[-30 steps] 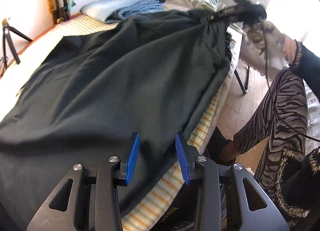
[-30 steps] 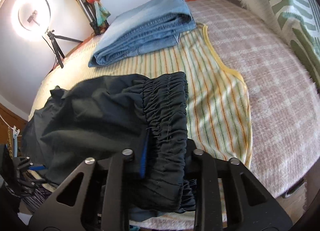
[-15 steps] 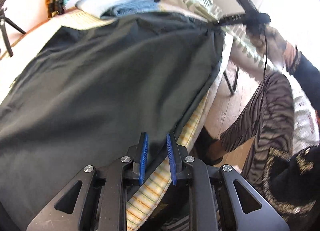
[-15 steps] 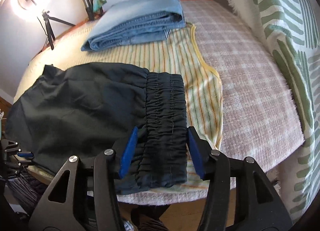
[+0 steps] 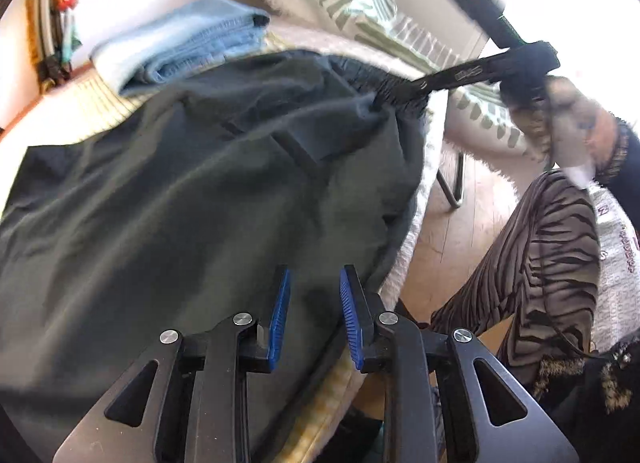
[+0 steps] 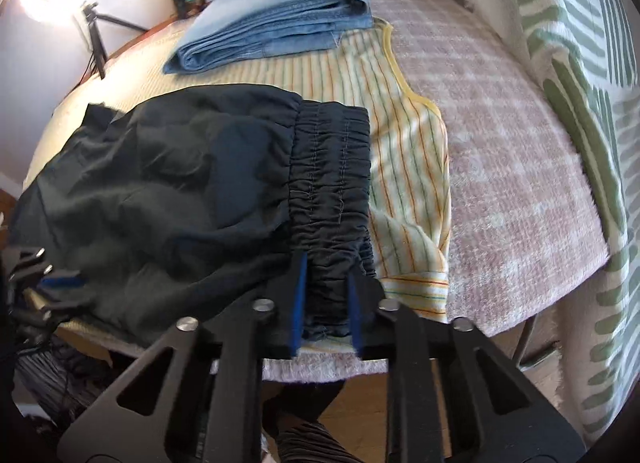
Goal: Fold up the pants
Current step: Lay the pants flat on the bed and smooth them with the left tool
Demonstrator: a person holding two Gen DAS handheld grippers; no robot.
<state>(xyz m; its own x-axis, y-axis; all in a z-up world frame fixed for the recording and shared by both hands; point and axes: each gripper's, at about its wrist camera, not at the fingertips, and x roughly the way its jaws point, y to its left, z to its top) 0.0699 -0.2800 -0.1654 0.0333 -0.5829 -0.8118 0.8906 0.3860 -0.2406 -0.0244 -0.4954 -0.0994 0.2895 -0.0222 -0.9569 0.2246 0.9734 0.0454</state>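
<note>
Left tool (image 5: 312,315): jaws opening, pads clear of the cloth. The pants (image 5: 192,199) lie spread just ahead of and beneath it, near edge sagging over the bed (image 6: 512,167) edge. Nothing gripped.

Right tool (image 6: 326,303): jaws closing on the gathered waistband (image 6: 332,167), which sits bunched between the pads; pinched, by the look of it.

Risks, as judged:
- Only one end held. A pull from the right tool could drag the free leg end off the bed.
- The elastic is thick and ruched; a shallow bite may slip.
- Pants could snag the striped cloth (image 6: 400,135) underneath and shift it.
- Folded jeans (image 6: 280,11) far ahead, well apart.

Containers: none in view.
</note>
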